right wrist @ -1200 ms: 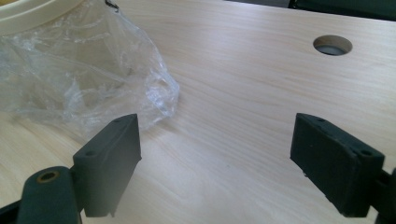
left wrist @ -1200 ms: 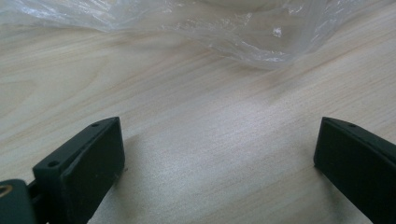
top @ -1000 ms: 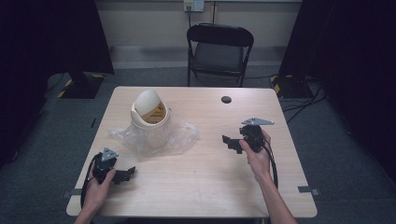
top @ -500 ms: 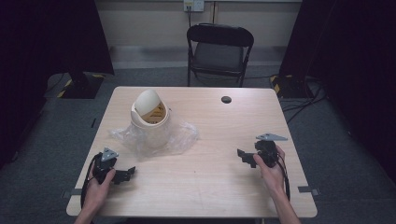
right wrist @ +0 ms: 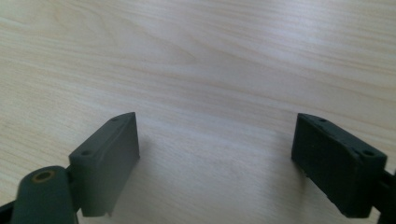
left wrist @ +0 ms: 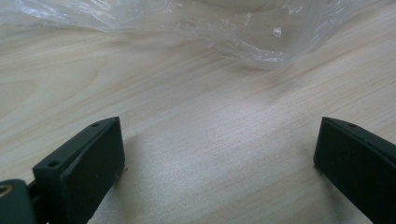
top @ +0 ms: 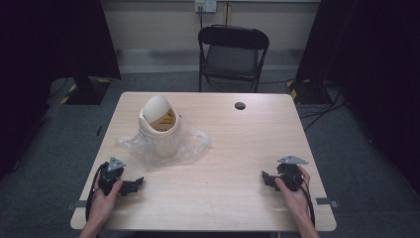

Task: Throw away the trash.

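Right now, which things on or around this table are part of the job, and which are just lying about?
Job:
small bin with swing lid
clear plastic bag crumpled around its base
left gripper, open
right gripper, open

Lying about:
small dark round thing on the table
folding chair beyond

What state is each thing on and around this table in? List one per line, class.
Cream swing-lid bin: upright, lid tilted, standing in the bag.
Clear plastic bag: crumpled flat around the bin's base.
Left tool: open, empty, resting on the table.
Right tool: open, empty, low over the table.
Black folding chair: unfolded, empty, behind the table.
Small black round disc: lying flat near the far edge.
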Motion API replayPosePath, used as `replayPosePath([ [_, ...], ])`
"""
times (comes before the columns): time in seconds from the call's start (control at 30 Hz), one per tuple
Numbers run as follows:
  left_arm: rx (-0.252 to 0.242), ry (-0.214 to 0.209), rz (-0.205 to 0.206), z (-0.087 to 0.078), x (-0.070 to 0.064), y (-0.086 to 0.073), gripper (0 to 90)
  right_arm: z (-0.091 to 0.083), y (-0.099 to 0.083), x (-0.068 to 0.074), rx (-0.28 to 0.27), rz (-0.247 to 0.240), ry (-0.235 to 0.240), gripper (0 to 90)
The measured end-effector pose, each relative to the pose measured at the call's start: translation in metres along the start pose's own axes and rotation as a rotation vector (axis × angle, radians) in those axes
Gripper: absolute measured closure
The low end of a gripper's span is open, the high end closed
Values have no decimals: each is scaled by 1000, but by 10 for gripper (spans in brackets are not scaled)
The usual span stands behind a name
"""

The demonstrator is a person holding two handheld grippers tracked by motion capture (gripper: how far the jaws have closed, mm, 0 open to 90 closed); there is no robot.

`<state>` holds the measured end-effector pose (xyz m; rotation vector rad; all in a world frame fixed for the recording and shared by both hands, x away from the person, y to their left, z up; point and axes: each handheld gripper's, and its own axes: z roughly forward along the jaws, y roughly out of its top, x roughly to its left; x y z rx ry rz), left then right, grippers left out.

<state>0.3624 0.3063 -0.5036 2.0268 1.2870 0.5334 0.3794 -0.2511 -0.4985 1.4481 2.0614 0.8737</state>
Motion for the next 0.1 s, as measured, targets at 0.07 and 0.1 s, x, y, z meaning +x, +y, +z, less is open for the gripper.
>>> replayPosePath([
  [0.07, 0, 0, 0, 0, 0, 0, 12, 0, -1, 1, -11, 6, -8, 129],
  [0.1, 0, 0, 1, 0, 0, 0, 12, 0, -2, 2, -12, 9, -11, 129],
])
